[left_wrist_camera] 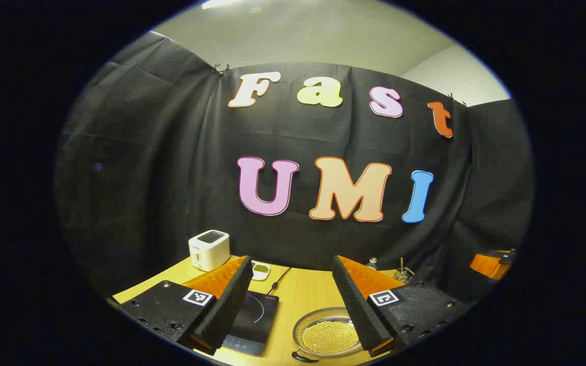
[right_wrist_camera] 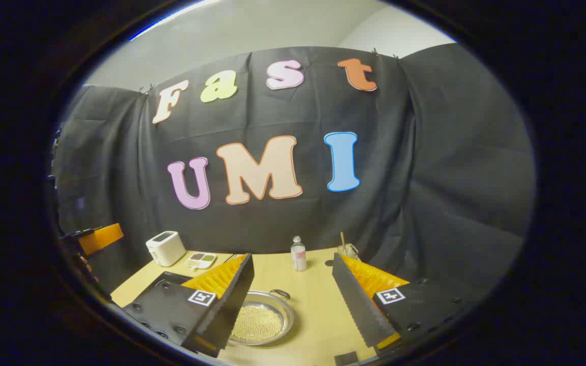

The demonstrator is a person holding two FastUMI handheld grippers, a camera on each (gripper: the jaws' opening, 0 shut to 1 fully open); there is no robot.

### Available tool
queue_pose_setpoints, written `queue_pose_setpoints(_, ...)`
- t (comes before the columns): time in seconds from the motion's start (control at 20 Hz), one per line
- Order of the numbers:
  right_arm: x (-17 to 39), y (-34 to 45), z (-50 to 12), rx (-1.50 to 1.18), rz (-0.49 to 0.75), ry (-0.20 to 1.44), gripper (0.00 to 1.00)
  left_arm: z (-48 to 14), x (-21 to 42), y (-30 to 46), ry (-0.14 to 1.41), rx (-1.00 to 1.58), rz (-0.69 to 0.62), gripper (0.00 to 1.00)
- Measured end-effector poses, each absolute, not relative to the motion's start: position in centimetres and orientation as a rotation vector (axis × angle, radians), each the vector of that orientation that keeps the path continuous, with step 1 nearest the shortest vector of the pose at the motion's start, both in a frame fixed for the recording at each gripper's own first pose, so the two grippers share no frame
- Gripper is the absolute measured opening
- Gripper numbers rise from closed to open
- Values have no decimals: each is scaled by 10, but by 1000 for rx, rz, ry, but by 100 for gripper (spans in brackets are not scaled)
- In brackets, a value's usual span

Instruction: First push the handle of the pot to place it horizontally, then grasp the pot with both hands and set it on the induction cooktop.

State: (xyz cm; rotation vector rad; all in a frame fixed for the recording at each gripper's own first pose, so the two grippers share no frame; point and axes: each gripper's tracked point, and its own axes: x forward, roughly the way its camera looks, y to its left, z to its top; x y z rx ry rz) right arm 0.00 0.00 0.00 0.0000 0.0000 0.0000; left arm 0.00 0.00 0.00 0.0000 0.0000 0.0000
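Note:
The pot [left_wrist_camera: 323, 317] is a shallow metal pan full of small golden beads, resting on the wooden table [left_wrist_camera: 300, 295]. It lies low between the fingers of my left gripper [left_wrist_camera: 292, 262], partly behind the right finger; a dark handle [left_wrist_camera: 303, 357] shows at its near rim. The black induction cooktop [left_wrist_camera: 252, 320] lies flat just left of it. In the right gripper view the pot [right_wrist_camera: 265, 315] sits behind the left finger of my right gripper [right_wrist_camera: 293, 259], its looped handle [right_wrist_camera: 280, 293] on the far rim. Both grippers hover open and hold nothing.
A white toaster [left_wrist_camera: 209, 249] and a small divided dish [left_wrist_camera: 261, 270] stand at the back left. A bottle [right_wrist_camera: 298, 253] and a glass with a stick [right_wrist_camera: 346, 250] stand at the back right. The other gripper [right_wrist_camera: 97, 238] shows far left in the right gripper view.

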Motion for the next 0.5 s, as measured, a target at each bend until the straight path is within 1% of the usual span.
queue_pose_setpoints(0.1, 3, -6, 0, 3, -3, 4, 93, -4, 4, -9, 9, -1, -10, 93)
queue_pose_setpoints(0.15, 4, -8, 0, 5, -1, 6, 93, -8, 6, -13, 23, -1, -14, 96)
queue_pose_setpoints(0.2, 5, -9, 0, 7, 3, 9, 94, -10, 7, -17, 33, -2, -21, 96)
queue_pose_setpoints(0.25, 6, -10, 1, 8, 7, 10, 94, -12, 6, -22, 43, -9, -28, 96)
queue_pose_setpoints(0.3, 7, -11, 1, 6, 10, 10, 93, -13, 7, -26, 48, -16, -37, 93)
queue_pose_setpoints(0.45, 10, -16, -1, 4, 16, 14, 93, -14, 8, -31, 57, -11, -43, 93)
queue_pose_setpoints(0.5, 12, -17, -2, 7, 20, 19, 93, -14, 8, -31, 56, -4, -38, 96)
